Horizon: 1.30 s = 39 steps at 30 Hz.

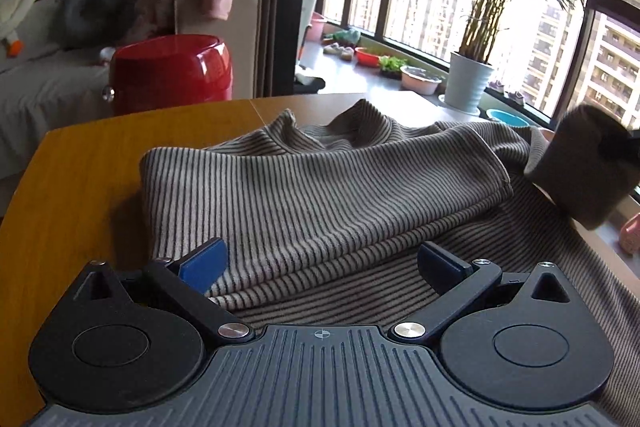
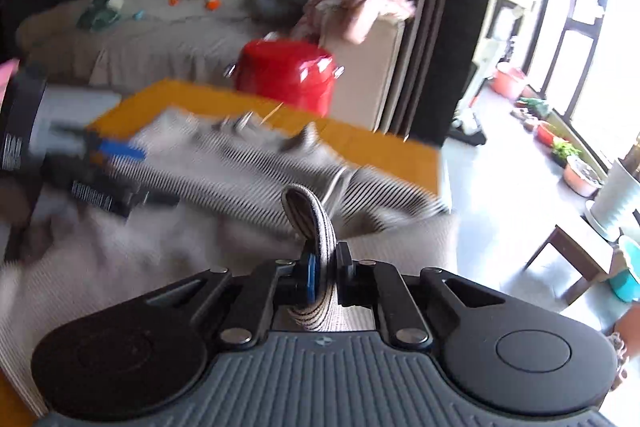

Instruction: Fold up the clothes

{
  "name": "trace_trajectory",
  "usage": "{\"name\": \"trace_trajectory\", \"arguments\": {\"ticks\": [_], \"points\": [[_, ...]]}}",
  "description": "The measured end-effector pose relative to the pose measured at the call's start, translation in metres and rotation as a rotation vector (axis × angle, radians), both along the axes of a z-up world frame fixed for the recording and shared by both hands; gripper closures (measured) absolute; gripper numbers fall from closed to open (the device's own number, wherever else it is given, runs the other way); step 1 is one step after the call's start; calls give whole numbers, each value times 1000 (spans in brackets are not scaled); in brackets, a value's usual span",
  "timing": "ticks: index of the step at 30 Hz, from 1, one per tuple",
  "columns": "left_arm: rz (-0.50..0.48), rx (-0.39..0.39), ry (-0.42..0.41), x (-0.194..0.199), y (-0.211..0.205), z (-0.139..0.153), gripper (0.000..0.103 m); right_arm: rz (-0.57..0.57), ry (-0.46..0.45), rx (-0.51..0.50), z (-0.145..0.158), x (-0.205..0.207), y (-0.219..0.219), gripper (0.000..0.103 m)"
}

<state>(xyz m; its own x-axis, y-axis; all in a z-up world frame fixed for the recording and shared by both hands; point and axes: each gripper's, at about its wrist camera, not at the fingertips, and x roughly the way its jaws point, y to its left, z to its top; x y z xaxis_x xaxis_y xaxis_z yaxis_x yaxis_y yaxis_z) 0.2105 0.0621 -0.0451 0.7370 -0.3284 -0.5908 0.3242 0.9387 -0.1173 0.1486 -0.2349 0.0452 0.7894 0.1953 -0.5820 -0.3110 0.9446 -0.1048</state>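
Your R gripper (image 2: 323,269) is clamped on a bunched edge of the striped top (image 1: 320,179); L gripper (image 1: 320,263) gapes over it. One sleeve's folded across on the table (image 1: 80,163), rest is loose: partway imo.

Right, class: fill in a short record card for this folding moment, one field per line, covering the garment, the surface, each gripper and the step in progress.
garment: striped knit top, partly folded, one sleeve laid across the body
surface: wooden table
left gripper: open, low over the near edge of the top, holding nothing
right gripper: shut on a fold of the top, lifting it
background: red container beyond the table
step: fold in progress, not finished
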Motion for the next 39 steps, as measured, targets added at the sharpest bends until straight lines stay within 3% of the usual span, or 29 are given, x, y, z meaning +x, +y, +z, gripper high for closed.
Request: {"name": "trace_trajectory", "arguments": {"ticks": [3,7,12,18,23,32,38,39], "points": [[2,-8,-3,0,1,0,0,-77,-151,181,72,9,-34,94],[11,-50,-1,-4,7,5,0,-19,-311,307,141,18,-28,94],[6,-185,2,-23,23,14,0,145,-233,297,131,46,47,94],[-11,-153,-3,-31,20,3,0,340,-135,284,118,80,137,94],[-15,-166,14,-29,23,0,0,386,-45,258,83,88,183,94],[-16,-139,28,-27,20,-2,0,402,-20,298,69,95,185,87],[-17,-132,31,-26,19,-2,0,346,-17,322,65,99,158,68],[-17,-130,31,-26,18,-2,0,327,-12,326,62,100,151,61]]}}
